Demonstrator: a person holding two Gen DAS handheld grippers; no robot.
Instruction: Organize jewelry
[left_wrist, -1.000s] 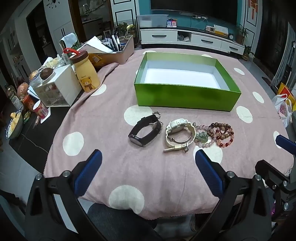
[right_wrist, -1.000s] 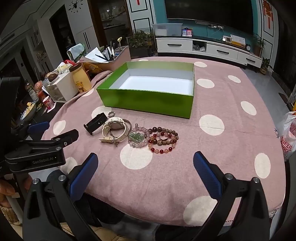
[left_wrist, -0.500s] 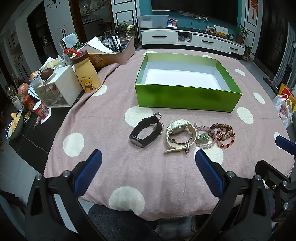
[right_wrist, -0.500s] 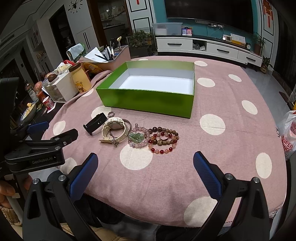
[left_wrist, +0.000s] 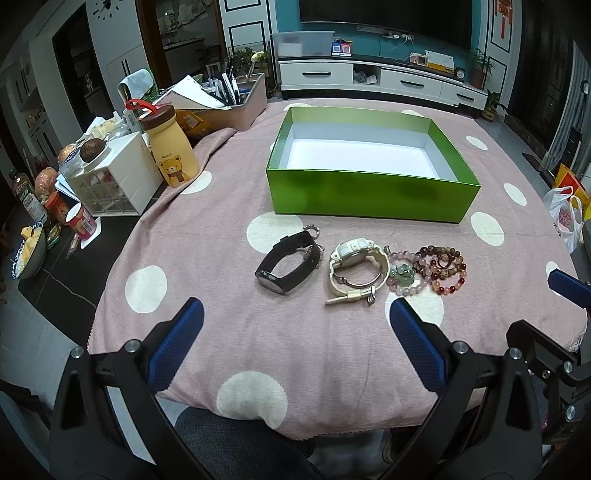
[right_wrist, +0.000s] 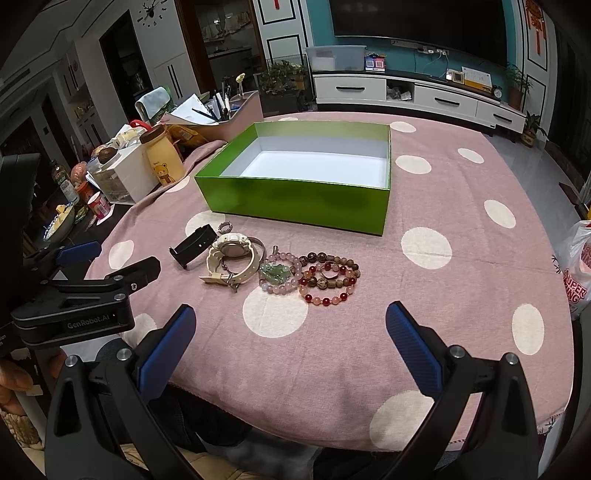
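2 watches, 1 black-strapped watch (left_wrist: 286, 265) and 1 cream plastic watch (left_wrist: 356, 269), plus beaded bracelets (left_wrist: 428, 268) lie in a row before 1 open green cardboard box (left_wrist: 373, 195). Left gripper (left_wrist: 295, 332) and right gripper (right_wrist: 288, 334), jaws wide, hold nothing at the pink dotted tablecloth (left_wrist: 229, 325) edge.

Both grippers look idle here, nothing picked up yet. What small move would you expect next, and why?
Probably the right gripper easing forward and down toward the red bead bracelet, the piece nearest it. Both grippers are open and empty, the left gripper likewise short of the row, the green box holds nothing, and the black watch, white watch and pink bead bracelet all lie on the cloth.
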